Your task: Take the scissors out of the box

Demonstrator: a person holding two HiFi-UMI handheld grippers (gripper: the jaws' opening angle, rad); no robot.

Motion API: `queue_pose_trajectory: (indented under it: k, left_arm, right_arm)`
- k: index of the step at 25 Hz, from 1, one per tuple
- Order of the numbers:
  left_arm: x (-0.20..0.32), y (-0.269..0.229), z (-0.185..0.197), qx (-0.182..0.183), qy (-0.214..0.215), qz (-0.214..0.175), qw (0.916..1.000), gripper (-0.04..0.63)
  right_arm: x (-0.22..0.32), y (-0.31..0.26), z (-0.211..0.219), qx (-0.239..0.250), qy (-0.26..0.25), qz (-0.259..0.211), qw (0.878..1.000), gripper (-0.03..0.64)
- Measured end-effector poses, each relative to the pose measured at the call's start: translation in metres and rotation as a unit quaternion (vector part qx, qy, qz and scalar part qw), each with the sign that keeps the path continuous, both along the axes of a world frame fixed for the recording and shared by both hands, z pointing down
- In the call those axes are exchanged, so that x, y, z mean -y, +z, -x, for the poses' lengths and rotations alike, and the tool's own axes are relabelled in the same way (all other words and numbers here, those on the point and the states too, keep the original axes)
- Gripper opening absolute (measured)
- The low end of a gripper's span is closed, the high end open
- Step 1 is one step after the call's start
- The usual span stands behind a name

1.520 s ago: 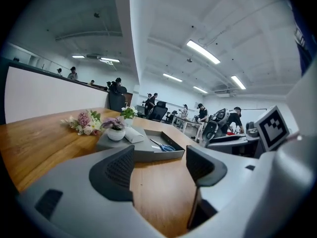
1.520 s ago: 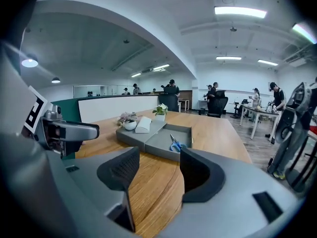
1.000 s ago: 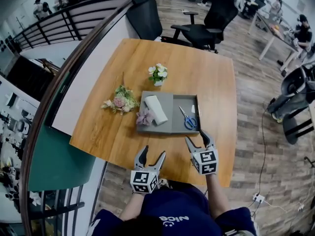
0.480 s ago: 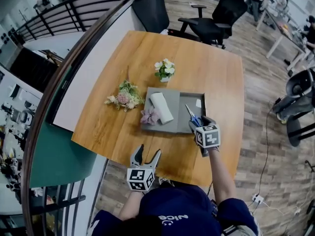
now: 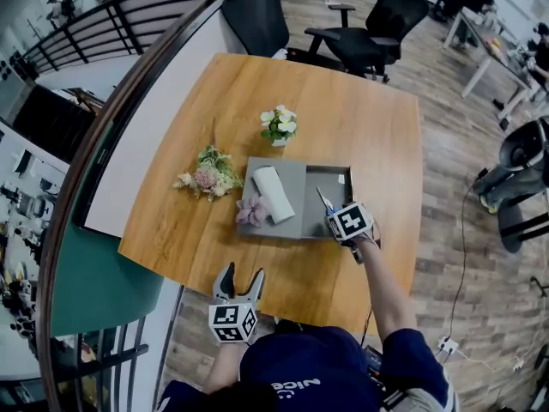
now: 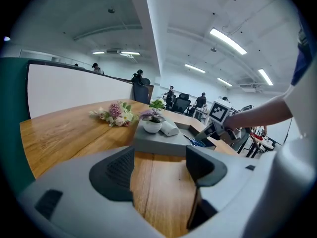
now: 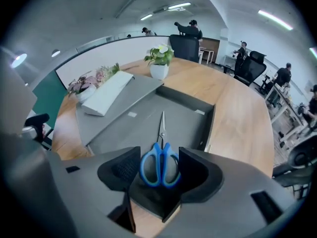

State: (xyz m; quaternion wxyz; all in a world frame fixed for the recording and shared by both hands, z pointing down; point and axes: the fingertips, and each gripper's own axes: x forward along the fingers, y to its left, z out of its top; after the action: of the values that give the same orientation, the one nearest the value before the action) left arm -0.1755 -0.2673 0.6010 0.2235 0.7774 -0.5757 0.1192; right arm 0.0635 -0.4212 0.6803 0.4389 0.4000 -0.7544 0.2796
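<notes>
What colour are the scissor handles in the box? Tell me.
The scissors have blue handles; the right gripper view shows them best.

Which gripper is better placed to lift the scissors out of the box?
Right. The right gripper is down in the grey box, jaws closing with the blue-handled scissors between them. The left gripper hangs open at the wooden table's near edge.

The box (image 5: 296, 183) has its right compartment open from above, hemmed by low walls; a white roll (image 5: 273, 194) and purple flower (image 5: 252, 212) crowd its left half. Bouquet (image 5: 206, 177) blocks the left, potted plant (image 5: 276, 127) the upper side; bare table (image 5: 382, 136) stretches wide at right and lower centre
</notes>
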Motion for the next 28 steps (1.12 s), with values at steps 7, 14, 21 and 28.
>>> queue_pose_trajectory:
  k: [7, 14, 21, 28]
  left_arm:
    - [0.002, -0.002, -0.008, 0.001, -0.004, 0.003, 1.0000, 0.327]
    - [-0.007, 0.006, -0.010, 0.001, -0.010, 0.015, 0.9998, 0.325]
    - [-0.016, 0.010, -0.013, 0.004, -0.013, 0.025, 0.9996, 0.316]
    - [-0.022, 0.005, -0.007, 0.006, -0.030, 0.026, 0.9992, 0.295]
  right_arm:
    - [-0.008, 0.021, -0.022, -0.065, 0.004, 0.037, 0.997, 0.245]
    - [-0.005, 0.024, 0.001, 0.016, 0.013, 0.067, 0.998, 0.208]
    - [-0.004, 0.025, 0.011, 0.027, 0.003, 0.078, 0.997, 0.187]
    - [-0.003, 0.024, 0.011, 0.000, -0.024, 0.059, 0.998, 0.097]
